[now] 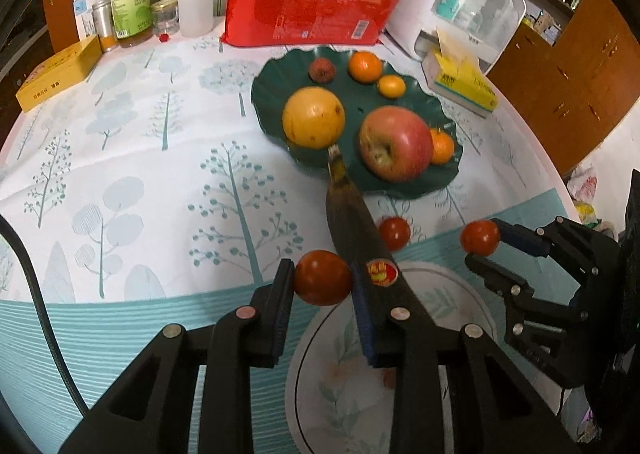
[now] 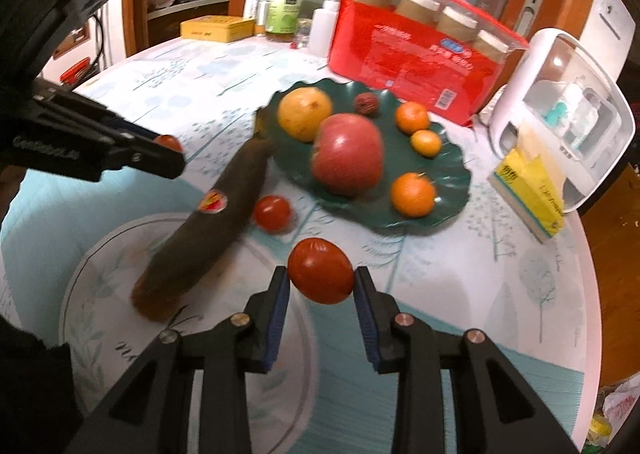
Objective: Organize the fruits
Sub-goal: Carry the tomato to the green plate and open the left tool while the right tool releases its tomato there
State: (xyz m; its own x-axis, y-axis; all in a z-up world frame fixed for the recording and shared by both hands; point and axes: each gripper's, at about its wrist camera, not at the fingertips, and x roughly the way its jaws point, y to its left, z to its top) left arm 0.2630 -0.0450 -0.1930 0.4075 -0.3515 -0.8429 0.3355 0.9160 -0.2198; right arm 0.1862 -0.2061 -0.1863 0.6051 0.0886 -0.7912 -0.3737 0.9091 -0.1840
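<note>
Red and glossy, a small tomato (image 1: 323,277) sits clamped between the blue pads of the left gripper (image 1: 322,280), lifted clear of the tablecloth (image 1: 120,158). A second small tomato (image 2: 321,271) is pinched the same way in the right gripper (image 2: 321,278), which shows at the right edge of the left wrist view. A third tomato (image 2: 272,213) lies loose on the cloth, just beside the near edge of the dark green leaf-shaped plate (image 2: 456,170).

A very dark, overripe banana (image 2: 208,230) with a round red-and-yellow sticker lies slantwise, its near end over the rim of a white floral plate (image 2: 80,274) and its stem end reaching the green plate's left edge.

On the green plate rest a big red apple (image 2: 347,153) in the middle, a yellow round fruit (image 2: 305,114) at the far left, a dark reddish lychee-like fruit (image 2: 367,104) at the far side, and three small oranges (image 2: 413,195) along the right.

Farther back stand a red pack of paper cups (image 2: 408,62), a white squeeze bottle (image 1: 195,6), a green-labelled bottle (image 1: 131,0) and a yellow box (image 1: 60,72). To the right are a white appliance with a clear cover (image 2: 568,114) and a yellow tissue pack (image 2: 532,190).
</note>
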